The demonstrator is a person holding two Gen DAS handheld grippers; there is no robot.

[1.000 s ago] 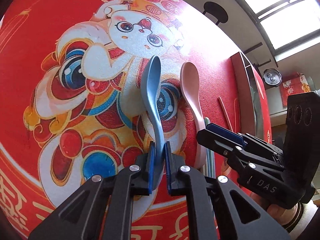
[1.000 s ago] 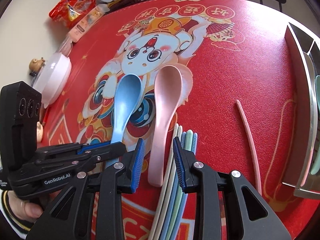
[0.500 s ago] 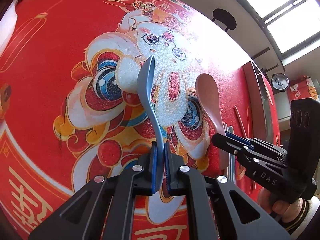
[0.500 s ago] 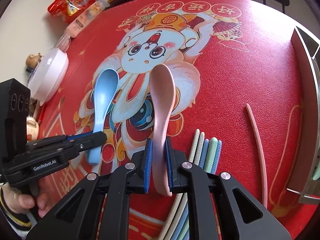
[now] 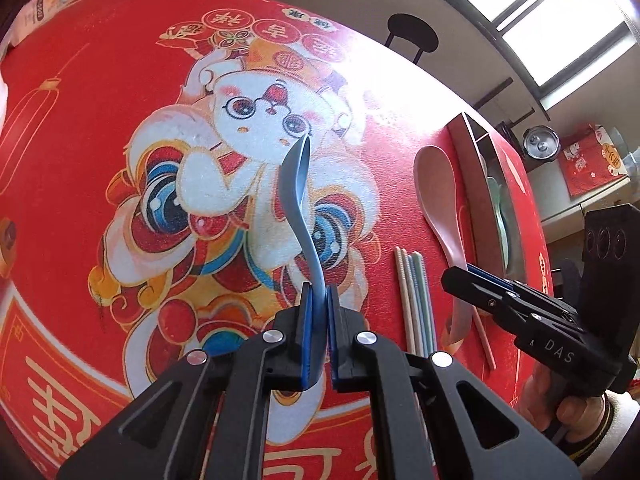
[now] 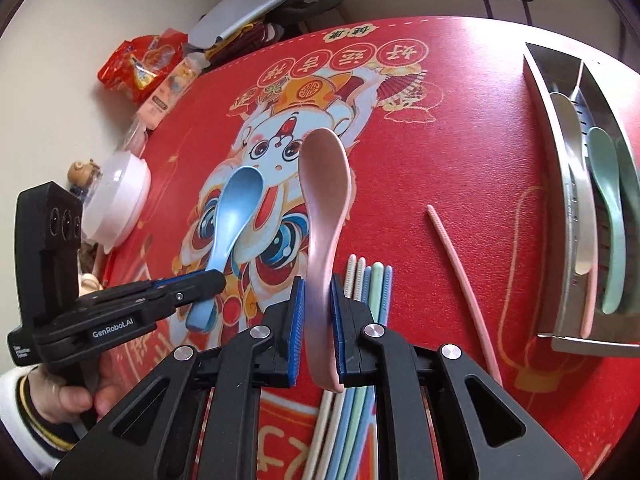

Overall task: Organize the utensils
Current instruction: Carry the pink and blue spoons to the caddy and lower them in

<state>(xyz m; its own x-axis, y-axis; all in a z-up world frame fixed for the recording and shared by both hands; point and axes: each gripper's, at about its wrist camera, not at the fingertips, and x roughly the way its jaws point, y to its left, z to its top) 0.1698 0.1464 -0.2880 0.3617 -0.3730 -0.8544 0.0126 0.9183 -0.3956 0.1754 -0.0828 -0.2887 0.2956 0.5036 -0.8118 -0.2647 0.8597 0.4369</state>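
— While we look along the left gripper (image 5: 318, 320), we see its blue pads pinching the handle of the blue spoon (image 5: 298, 200), with the bowl end raised off the red mat (image 5: 100, 80) and turned on edge toward us.

— Agreed, and from our right wrist view that same spoon shows its hollow side. Our right gripper (image 6: 318, 320) is clamped on the handle of the pink spoon (image 6: 326, 200), whose bowl points away over the cartoon print.

— We can see the pink spoon from the left wrist too, held up beside the metal tray (image 6: 560, 240) at the mat's right edge.

— That tray already holds a white spoon (image 6: 576, 184) and a green spoon (image 6: 608, 216), lying lengthwise in the same compartment as far as we can tell.

— On the mat under our right gripper lies a bundle of pastel chopsticks (image 6: 370, 280), side by side and touching. A single pink chopstick (image 6: 460, 276) lies apart from them, between the bundle and the tray.

— At the left edge, off the mat, we see a white bowl (image 6: 120, 200) and some snack packets (image 6: 148, 64).
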